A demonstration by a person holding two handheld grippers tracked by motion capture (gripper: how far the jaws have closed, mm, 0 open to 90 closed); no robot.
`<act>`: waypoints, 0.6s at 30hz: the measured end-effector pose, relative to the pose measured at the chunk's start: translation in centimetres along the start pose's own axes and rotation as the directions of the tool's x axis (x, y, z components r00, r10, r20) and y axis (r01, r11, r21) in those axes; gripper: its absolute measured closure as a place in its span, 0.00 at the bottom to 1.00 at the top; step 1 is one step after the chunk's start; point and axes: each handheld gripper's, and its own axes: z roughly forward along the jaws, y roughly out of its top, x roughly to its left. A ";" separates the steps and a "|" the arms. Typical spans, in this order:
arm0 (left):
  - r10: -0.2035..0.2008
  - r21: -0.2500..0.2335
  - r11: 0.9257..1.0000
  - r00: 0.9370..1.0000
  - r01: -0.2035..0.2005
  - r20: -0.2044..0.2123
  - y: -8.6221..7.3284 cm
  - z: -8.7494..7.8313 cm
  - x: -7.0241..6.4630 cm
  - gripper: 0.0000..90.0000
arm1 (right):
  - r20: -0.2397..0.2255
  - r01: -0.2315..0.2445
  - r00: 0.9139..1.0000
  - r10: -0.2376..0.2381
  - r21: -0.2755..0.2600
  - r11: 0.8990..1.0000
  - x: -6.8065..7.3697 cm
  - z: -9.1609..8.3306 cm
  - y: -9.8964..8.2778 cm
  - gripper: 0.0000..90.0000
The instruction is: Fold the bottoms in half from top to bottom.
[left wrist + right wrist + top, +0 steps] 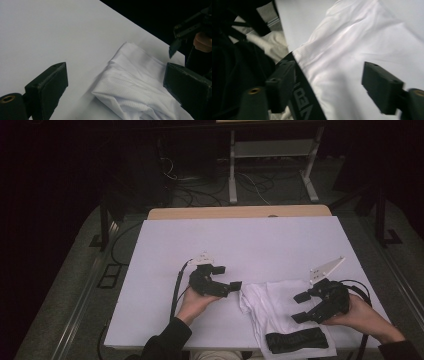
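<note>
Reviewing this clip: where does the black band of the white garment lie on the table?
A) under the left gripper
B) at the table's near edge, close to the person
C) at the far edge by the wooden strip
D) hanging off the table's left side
B: in the high view the black band lies along the near edge of the table, at the bottom of the white garment.

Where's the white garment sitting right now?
In the high view, the white garment lies at the table's near right edge, between the left tongs and right tongs.

The white garment smears with motion blur in the right gripper view; its black waistband, at seven o'clock, has lettering cut off and unreadable.
</note>
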 end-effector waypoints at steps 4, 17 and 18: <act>-0.005 0.009 1.000 1.000 0.005 0.002 0.0 0.2 0.1 0.04 | 0.037 -0.029 0.999 0.030 -0.028 0.999 -0.8 -0.5 0.1 0.15; -0.037 0.036 0.999 0.999 0.038 -0.003 -0.1 0.9 0.9 0.02 | 0.080 -0.105 0.990 0.115 -0.120 0.987 -4.0 -1.5 -0.2 0.00; -0.040 0.038 0.998 0.999 0.040 -0.004 -0.1 1.0 0.9 0.01 | 0.084 -0.108 0.989 0.119 -0.126 0.986 -4.2 -1.6 -0.2 0.00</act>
